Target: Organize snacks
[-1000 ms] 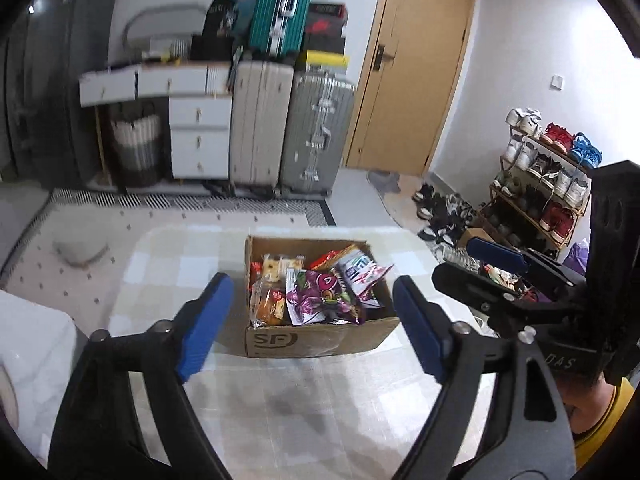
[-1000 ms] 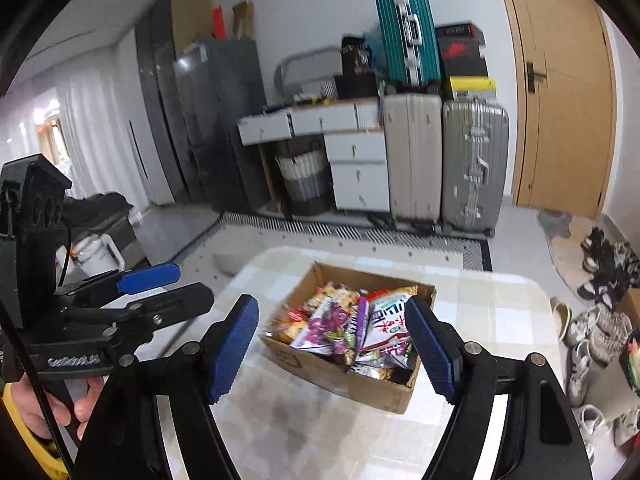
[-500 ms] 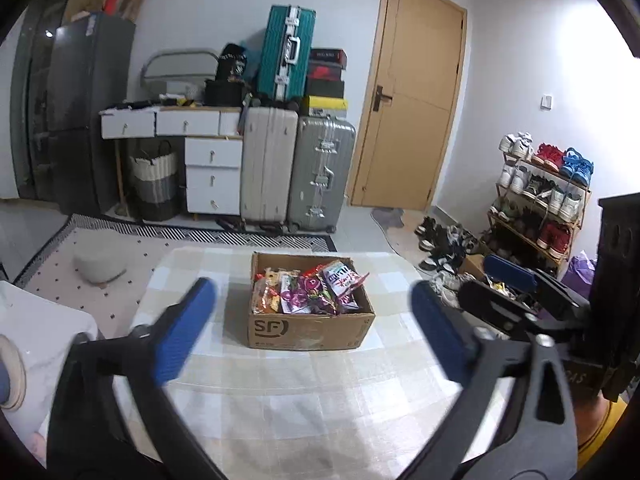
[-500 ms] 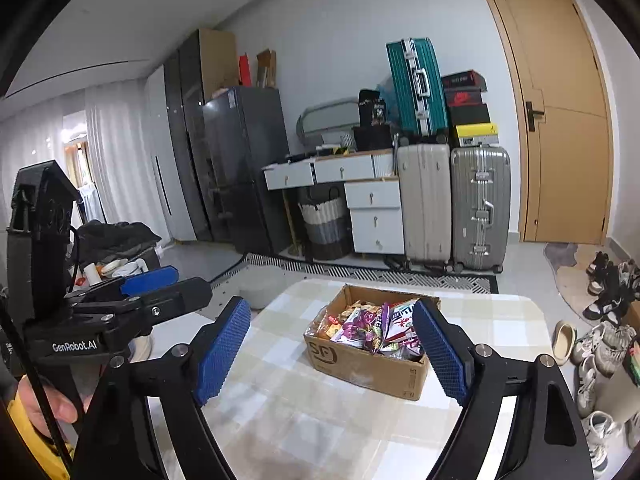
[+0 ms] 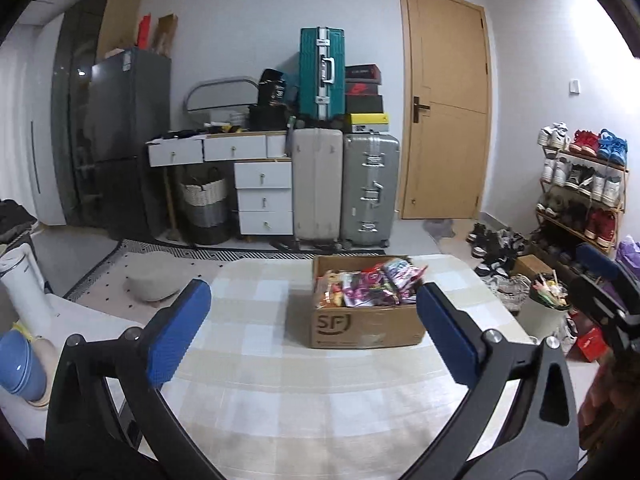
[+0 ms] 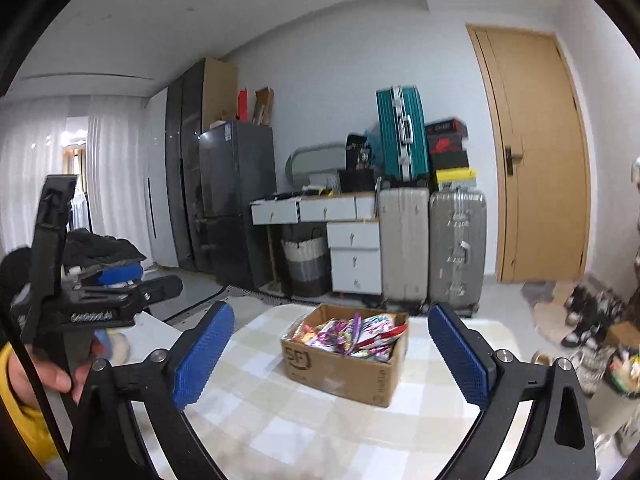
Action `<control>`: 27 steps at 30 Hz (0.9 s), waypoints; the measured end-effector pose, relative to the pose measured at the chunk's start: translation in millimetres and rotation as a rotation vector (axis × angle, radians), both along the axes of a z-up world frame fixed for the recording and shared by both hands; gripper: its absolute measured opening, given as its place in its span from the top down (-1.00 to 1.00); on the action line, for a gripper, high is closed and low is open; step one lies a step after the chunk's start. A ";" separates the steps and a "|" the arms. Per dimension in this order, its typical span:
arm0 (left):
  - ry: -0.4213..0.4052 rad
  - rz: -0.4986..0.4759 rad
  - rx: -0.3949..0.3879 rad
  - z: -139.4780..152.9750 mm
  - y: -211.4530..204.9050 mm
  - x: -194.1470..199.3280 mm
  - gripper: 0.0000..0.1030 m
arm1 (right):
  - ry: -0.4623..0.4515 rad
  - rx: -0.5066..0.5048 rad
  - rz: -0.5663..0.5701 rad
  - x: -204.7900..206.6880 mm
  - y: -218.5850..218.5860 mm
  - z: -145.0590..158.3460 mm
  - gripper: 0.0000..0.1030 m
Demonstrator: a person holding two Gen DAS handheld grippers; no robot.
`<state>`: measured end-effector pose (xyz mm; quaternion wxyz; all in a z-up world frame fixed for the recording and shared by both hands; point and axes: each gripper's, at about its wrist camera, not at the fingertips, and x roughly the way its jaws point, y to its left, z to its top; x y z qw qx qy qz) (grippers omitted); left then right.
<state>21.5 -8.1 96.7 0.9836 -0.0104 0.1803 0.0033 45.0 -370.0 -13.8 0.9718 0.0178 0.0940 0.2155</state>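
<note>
The cardboard box (image 5: 366, 322) of snack packets (image 5: 368, 282) is sitting on the checked tablecloth (image 5: 280, 380), long side across the left view, "SF" facing the camera. It is lying well beyond the left gripper (image 5: 312, 336) and right gripper (image 6: 330, 360), both gaping empty, the right's jaws having just been opening
</note>
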 end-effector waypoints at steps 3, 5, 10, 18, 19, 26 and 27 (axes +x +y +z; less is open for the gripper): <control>0.008 0.005 -0.008 -13.6 5.5 2.8 -0.99 | -0.026 -0.021 -0.003 -4.2 -3.6 -13.7 -0.95; 0.006 0.014 -0.005 -23.1 7.5 5.6 -0.99 | -0.040 -0.030 -0.005 -6.6 -5.4 -23.0 -0.96; -0.036 0.034 0.003 -64.4 10.3 23.8 -0.99 | -0.082 -0.005 -0.035 -1.9 -21.4 -52.6 -0.98; 0.058 0.051 0.002 -160.5 13.1 75.5 -0.99 | 0.015 -0.028 -0.070 30.2 -31.7 -116.6 -0.98; 0.066 0.057 -0.005 -169.9 13.7 80.3 -0.99 | 0.032 -0.026 -0.072 33.5 -32.7 -124.2 -0.98; 0.063 0.103 -0.015 -216.3 18.5 96.2 -0.99 | 0.094 0.002 -0.084 42.5 -39.2 -165.8 -0.99; 0.058 0.098 -0.014 -218.4 19.5 94.8 -0.99 | 0.089 0.003 -0.087 40.6 -39.5 -169.3 -0.98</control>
